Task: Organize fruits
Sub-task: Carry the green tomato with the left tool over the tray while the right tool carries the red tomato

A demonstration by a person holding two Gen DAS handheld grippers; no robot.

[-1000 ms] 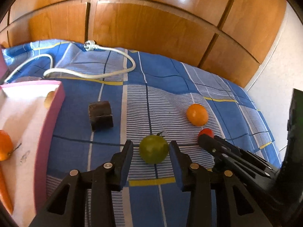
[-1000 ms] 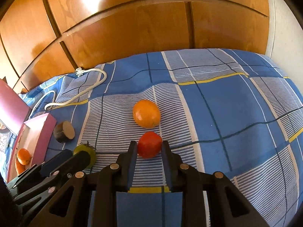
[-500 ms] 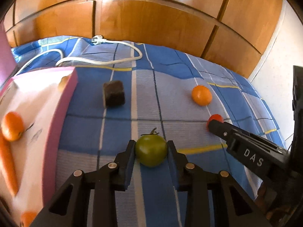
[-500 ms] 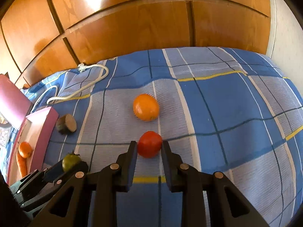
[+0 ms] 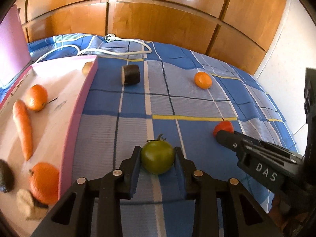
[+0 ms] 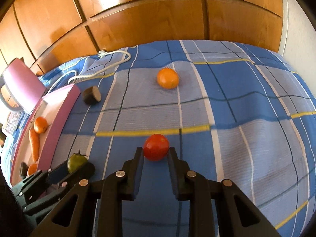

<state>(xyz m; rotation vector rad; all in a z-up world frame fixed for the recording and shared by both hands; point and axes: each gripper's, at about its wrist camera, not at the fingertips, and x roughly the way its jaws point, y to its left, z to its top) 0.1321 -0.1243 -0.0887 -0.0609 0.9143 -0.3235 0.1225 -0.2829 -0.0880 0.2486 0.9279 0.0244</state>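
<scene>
My left gripper [image 5: 157, 154] is shut on a green tomato [image 5: 157, 159] and holds it above the blue checked bedspread, just right of the pink box [image 5: 79, 116]. My right gripper [image 6: 155, 152] is shut on a red tomato [image 6: 156, 147], also lifted off the cloth. Each gripper shows in the other's view: the green tomato [image 6: 76, 162] at lower left, the red tomato [image 5: 223, 127] at right. An orange [image 5: 203, 80] lies on the bedspread farther back; it also shows in the right wrist view [image 6: 167, 78].
The pink box holds a carrot [image 5: 23, 130], oranges [image 5: 36, 97] and other produce. A dark cut cylinder [image 5: 130, 74] lies beside the box's far corner. A white power cable [image 5: 122, 50] lies at the back. Wooden cupboard doors [image 5: 158, 19] stand behind.
The left gripper closed on the green tomato and lifted it back and towards the pink box. The right gripper, shut on the red tomato, lifted and pulled back too.
</scene>
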